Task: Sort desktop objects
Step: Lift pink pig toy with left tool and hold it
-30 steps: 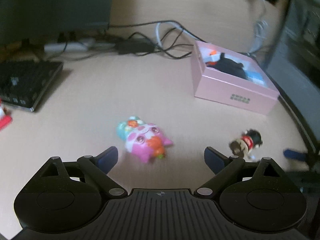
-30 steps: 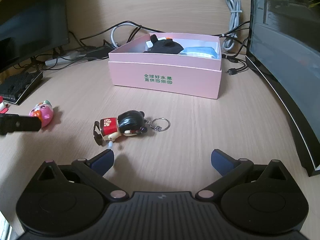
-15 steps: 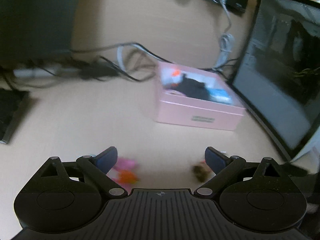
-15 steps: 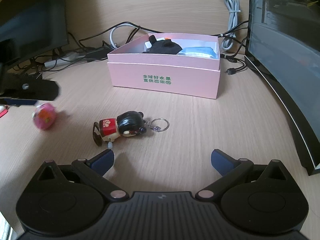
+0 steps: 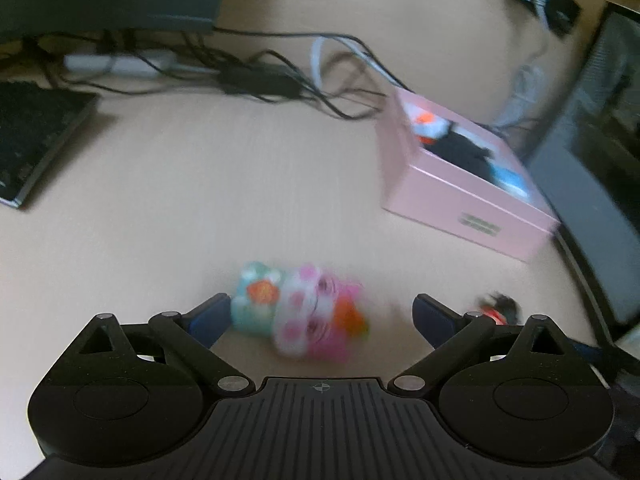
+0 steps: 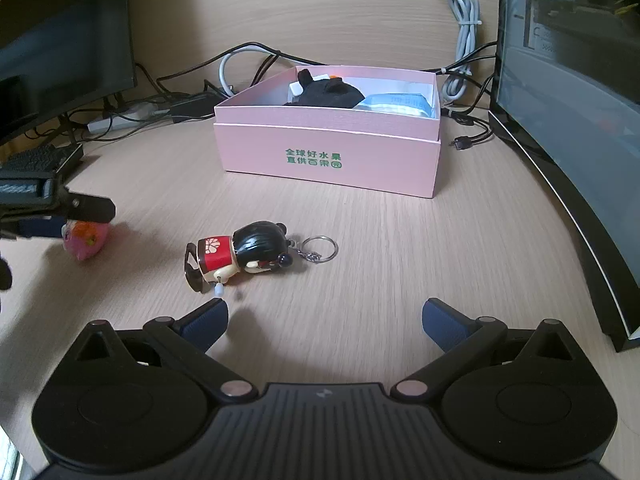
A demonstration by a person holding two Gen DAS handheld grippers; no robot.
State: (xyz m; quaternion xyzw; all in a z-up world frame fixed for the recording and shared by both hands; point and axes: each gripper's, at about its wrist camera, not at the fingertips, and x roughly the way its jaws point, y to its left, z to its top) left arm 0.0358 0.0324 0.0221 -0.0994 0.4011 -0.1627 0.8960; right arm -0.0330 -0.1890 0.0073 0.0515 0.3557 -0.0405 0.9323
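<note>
Desk (image 6: 400,264): pale wood-grain top; the widest bare stretch lies in front of the pink box and to its right, up to the dark curved panel.
Dark curved panel (image 6: 568,184): closes the desk off on the right of the pink box; its lower edge runs close past the box's right corner.
Monitor (image 6: 60,40): stands far left of the pink box, with a keyboard (image 5: 36,136) below it at the left edge.
Cables (image 5: 280,76): a tangle behind the pink box and to its left, against the back wall.
Pink box (image 6: 328,148): open-topped, green print on its front wall, a black item and a blue-white packet inside; it sits where it did a second ago in the right wrist view.
Left gripper (image 5: 322,316): jaws spread wide and just been opening further, pads clear of the toy between them; a second ago the toy lay ahead of the fingers, now it sits in the gap. In the right wrist view its dark finger has come in from the left edge, over the toy.
Right gripper (image 6: 325,316): jaws wide apart, nothing between them, over bare desk in front of the pink box; unchanged from the earlier frames.
Pink and teal toy (image 5: 300,312): blurred, lying on the desk well left and in front of the pink box, nearer the left finger (image 5: 208,320) than the other.
Doll keychain (image 6: 240,256): on its side in front of the pink box, ring toward the right, just beyond the right gripper's left fingertip; not moved.
</note>
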